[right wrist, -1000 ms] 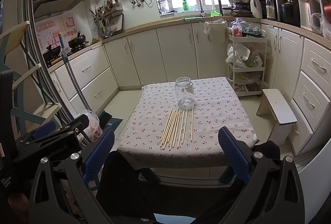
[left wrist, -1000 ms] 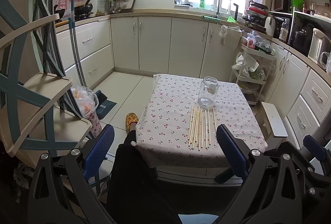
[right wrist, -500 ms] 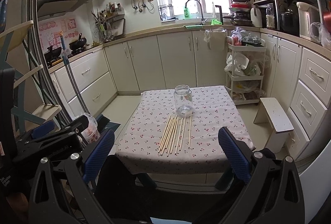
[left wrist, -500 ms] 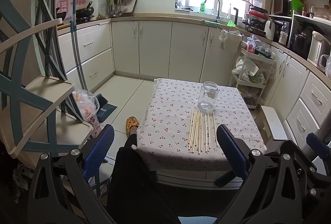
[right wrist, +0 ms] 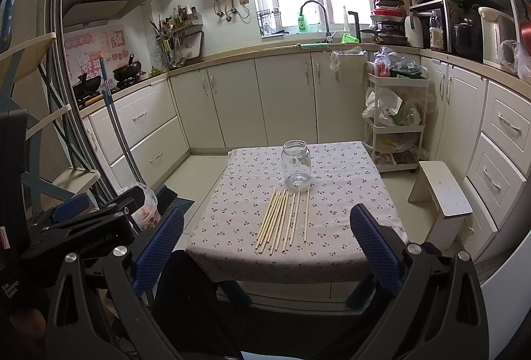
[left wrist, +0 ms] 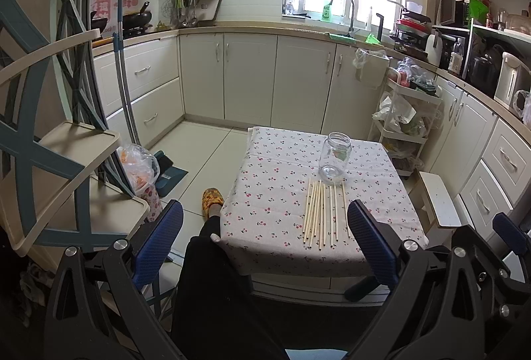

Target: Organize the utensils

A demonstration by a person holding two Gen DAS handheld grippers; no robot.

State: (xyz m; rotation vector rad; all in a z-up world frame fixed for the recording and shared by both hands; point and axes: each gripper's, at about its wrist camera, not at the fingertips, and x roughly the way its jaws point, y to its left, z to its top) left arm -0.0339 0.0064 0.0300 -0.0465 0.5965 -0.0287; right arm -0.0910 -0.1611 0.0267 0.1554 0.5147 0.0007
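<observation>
Several wooden chopsticks (left wrist: 323, 214) (right wrist: 283, 219) lie side by side on a small table with a cherry-print cloth (left wrist: 272, 194) (right wrist: 338, 194). A clear glass jar (left wrist: 334, 158) (right wrist: 296, 163) stands upright and empty just beyond their far ends. My left gripper (left wrist: 265, 233) is open, held well back from the table's near edge with nothing between its blue pads. My right gripper (right wrist: 267, 233) is open too, also short of the table and empty. The left gripper's black body (right wrist: 83, 227) shows at the left of the right wrist view.
A person's dark trouser leg (left wrist: 212, 277) and slippered foot (left wrist: 211, 198) are by the table's left front corner. A shelf rack (left wrist: 49, 144) stands at left, a white stool (right wrist: 443, 194) and a trolley (right wrist: 395, 114) at right. Kitchen cabinets line the walls.
Both views have tilted upward slightly and the table sits a little lower in frame. Chopsticks and jar have not moved. Both grippers stay open.
</observation>
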